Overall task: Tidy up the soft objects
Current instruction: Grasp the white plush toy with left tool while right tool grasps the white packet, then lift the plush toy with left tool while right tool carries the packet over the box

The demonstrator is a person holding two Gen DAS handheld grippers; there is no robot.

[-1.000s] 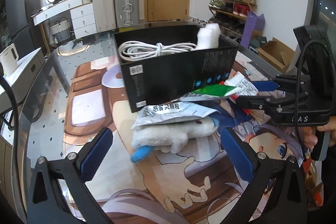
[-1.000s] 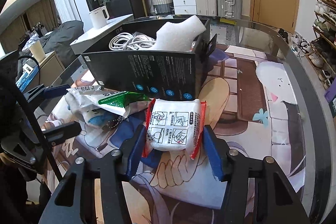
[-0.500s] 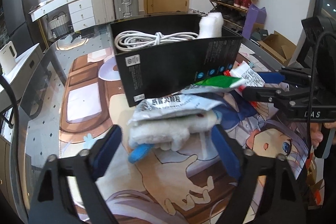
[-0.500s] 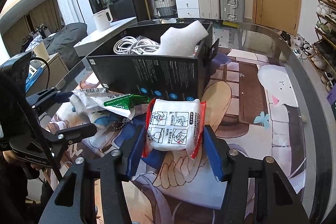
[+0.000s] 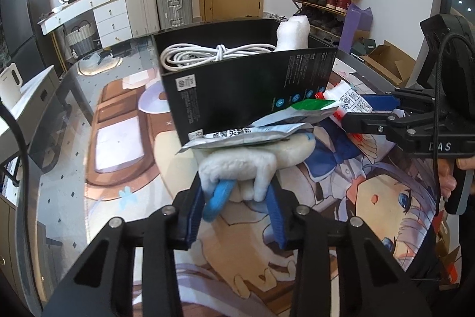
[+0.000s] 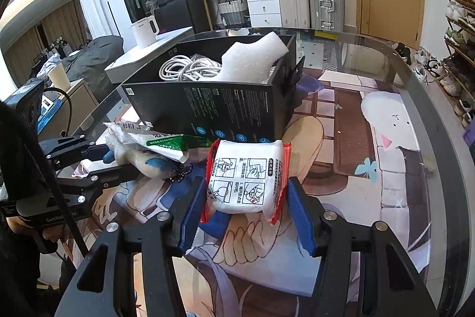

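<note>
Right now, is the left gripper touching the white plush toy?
Touching. The left wrist view shows the left gripper with both blue pads pressing into the white plush toy.

Left tool (image 5: pixel 234 198) pads clamped tight; right tool (image 6: pixel 246 198) pads pressing, angled down.

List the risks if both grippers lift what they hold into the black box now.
1. Foil pouches rest on the plush toy in the left gripper; lifting may spill them.
2. The black box already holds a white cable and foam, leaving little room.
3. The wipes pack in the right gripper is soft and could slip.
</note>
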